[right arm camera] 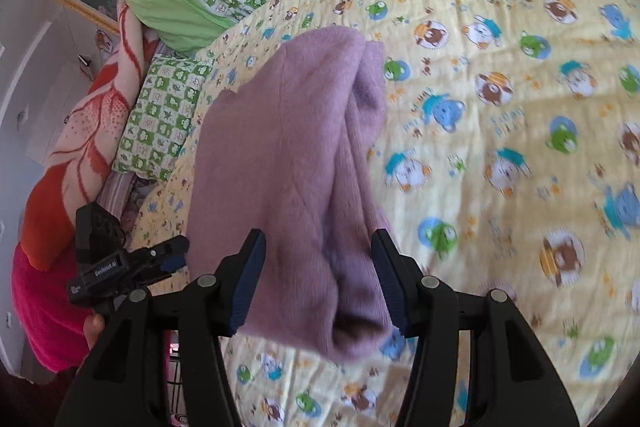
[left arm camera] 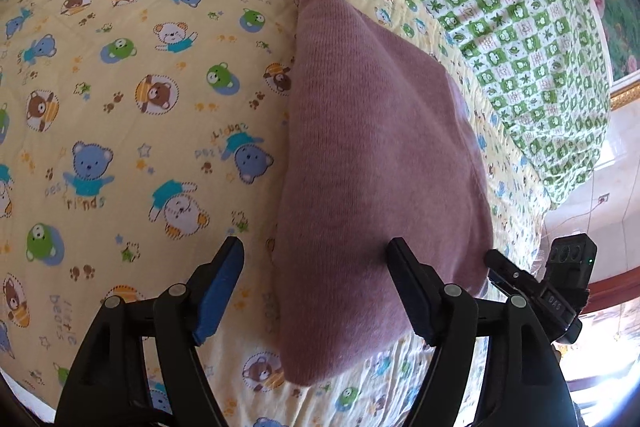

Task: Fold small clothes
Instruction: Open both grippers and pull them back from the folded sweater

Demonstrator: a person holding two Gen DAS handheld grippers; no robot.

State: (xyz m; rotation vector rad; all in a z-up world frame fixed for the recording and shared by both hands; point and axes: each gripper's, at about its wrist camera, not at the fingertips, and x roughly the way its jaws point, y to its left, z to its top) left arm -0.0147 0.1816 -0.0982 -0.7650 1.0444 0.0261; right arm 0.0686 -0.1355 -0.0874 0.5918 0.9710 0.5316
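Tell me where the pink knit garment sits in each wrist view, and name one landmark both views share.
Left wrist view: the pink knit garment fills the centre-right, running from the upper middle down between the fingers of the left hand-held gripper.
Right wrist view: it runs through the centre, from upper middle down between the fingers of the right hand-held gripper.
Shared landmark: the green checked pillow, upper right in the left view, upper left in the right view.

Bear quilt [right arm camera: 500, 155] blurred toward right edge; purple garment [right arm camera: 288, 163] underside hidden, possibly folded.
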